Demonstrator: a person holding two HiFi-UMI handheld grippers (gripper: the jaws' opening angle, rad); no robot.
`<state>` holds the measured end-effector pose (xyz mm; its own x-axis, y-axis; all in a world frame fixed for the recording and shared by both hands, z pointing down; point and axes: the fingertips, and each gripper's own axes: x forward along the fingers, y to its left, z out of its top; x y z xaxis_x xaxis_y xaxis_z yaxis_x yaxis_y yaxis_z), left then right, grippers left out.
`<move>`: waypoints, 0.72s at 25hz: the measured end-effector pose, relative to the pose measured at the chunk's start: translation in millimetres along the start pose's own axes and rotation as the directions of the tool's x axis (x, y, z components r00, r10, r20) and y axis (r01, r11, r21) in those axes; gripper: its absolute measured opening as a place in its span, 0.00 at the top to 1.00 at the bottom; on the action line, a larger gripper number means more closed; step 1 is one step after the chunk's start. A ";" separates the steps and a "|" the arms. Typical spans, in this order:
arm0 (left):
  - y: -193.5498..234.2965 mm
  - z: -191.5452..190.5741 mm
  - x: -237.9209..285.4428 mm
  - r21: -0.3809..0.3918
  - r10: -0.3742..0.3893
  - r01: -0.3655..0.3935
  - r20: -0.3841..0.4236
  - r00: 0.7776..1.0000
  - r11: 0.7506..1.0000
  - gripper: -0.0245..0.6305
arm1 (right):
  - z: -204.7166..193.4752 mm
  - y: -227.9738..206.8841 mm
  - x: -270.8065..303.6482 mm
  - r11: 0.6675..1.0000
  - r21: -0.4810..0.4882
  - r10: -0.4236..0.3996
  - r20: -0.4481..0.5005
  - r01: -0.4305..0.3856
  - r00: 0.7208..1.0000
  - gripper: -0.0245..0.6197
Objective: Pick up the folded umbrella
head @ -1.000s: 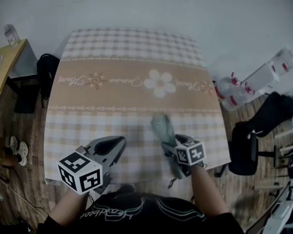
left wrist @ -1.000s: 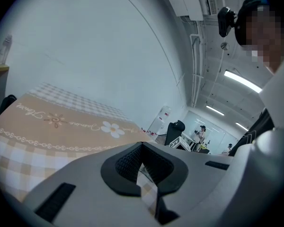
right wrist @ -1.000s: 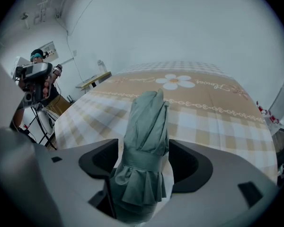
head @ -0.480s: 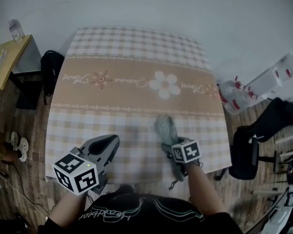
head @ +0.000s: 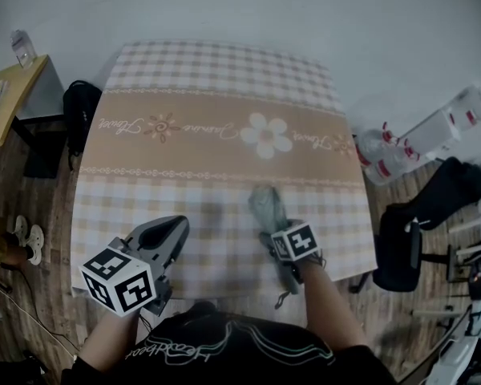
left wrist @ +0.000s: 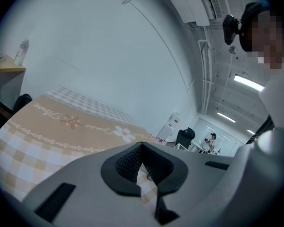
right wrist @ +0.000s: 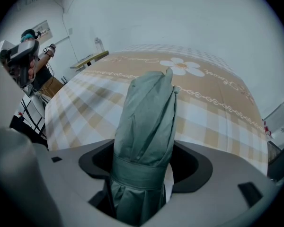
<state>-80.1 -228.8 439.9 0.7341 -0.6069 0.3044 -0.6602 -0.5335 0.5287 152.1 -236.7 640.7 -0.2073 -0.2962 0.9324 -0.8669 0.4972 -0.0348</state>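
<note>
Folded umbrella [head: 264, 205], grey-green, over the near-right part of the table [head: 184, 79]. It's pinched in the right gripper [head: 276, 233], jaws clamped on it at its wrap band, one either side. Long axis runs from the gripper away from the person; free end points at the white flower [head: 265, 135] printed on the checked tablecloth [head: 144, 191]. Can't tell if the far end touches the cloth.

Left gripper [head: 170, 233]: near-left of the table, well apart from the umbrella, jaw tips pressed together with nothing between them, only cloth visible through the pad gap.

Around the table:
- right: water bottles [head: 378, 157] on the floor, black office chair [head: 401, 251]
- left: black bag [head: 78, 111], yellow side table [head: 4, 103] with a small bottle [head: 20, 46] on it
</note>
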 end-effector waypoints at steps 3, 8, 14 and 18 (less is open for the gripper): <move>-1.1 -1.4 1.8 0.000 -0.005 0.005 -0.001 1.000 1.000 0.97 | 2.6 -0.5 3.6 1.000 0.004 0.011 0.021 -0.012 1.000 0.46; -2.2 -8.5 2.7 -0.002 -0.005 0.005 -0.017 1.000 1.000 0.97 | -1.6 -4.2 2.6 1.000 0.026 -0.015 0.003 0.014 1.000 0.46; 2.2 -12.5 -1.1 -0.018 0.014 -0.015 -0.023 1.000 1.000 0.97 | 1.6 -7.0 1.3 0.999 0.052 -0.008 0.050 0.005 0.999 0.48; 3.8 -15.5 -6.7 -0.023 0.029 -0.029 -0.029 0.999 0.999 0.97 | -1.1 -6.9 -0.1 0.997 0.077 -0.006 0.041 0.003 0.999 0.50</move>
<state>-85.1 -217.6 452.2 0.7191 -0.6049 0.3422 -0.6779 -0.5020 0.5372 158.7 -239.2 641.2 -0.2204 -0.3322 0.9171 -0.8998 0.4322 -0.0597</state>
